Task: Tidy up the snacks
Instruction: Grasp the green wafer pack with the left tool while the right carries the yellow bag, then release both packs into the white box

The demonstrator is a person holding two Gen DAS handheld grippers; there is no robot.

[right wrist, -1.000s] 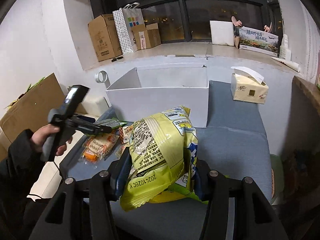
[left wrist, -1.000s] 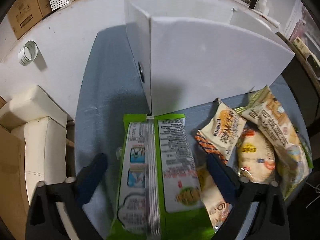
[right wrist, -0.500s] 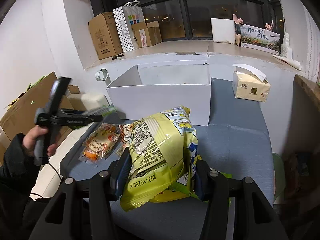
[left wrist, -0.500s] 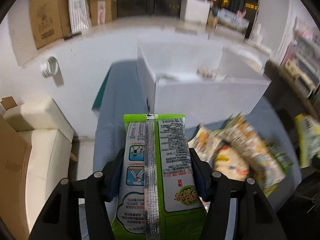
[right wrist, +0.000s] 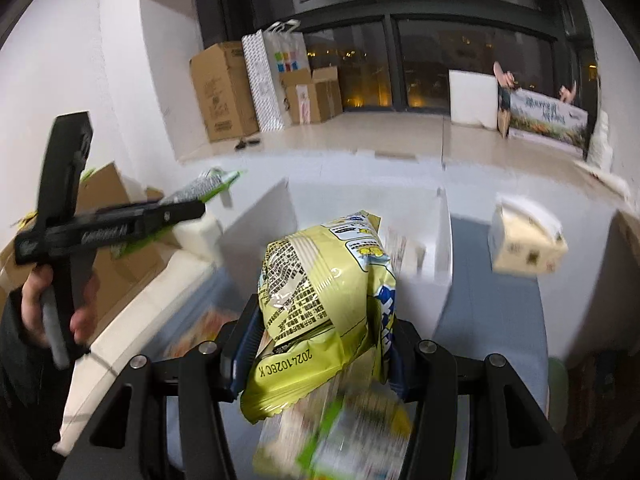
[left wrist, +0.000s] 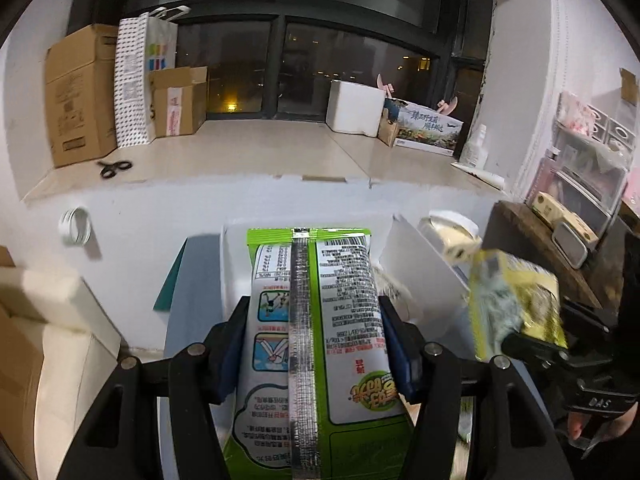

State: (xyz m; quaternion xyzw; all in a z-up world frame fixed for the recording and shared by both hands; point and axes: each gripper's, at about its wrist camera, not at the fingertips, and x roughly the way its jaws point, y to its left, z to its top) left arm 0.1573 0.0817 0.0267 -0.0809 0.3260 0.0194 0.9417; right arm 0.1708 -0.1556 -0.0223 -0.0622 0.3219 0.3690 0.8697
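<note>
Looking like a lived-in home room, night showing outside: dark window at 12 o'clock, cardboard boxes and shopping bag sitting on the sill at 10, tissue box at 2.

white box ahead, open top, tissue box rt
</note>
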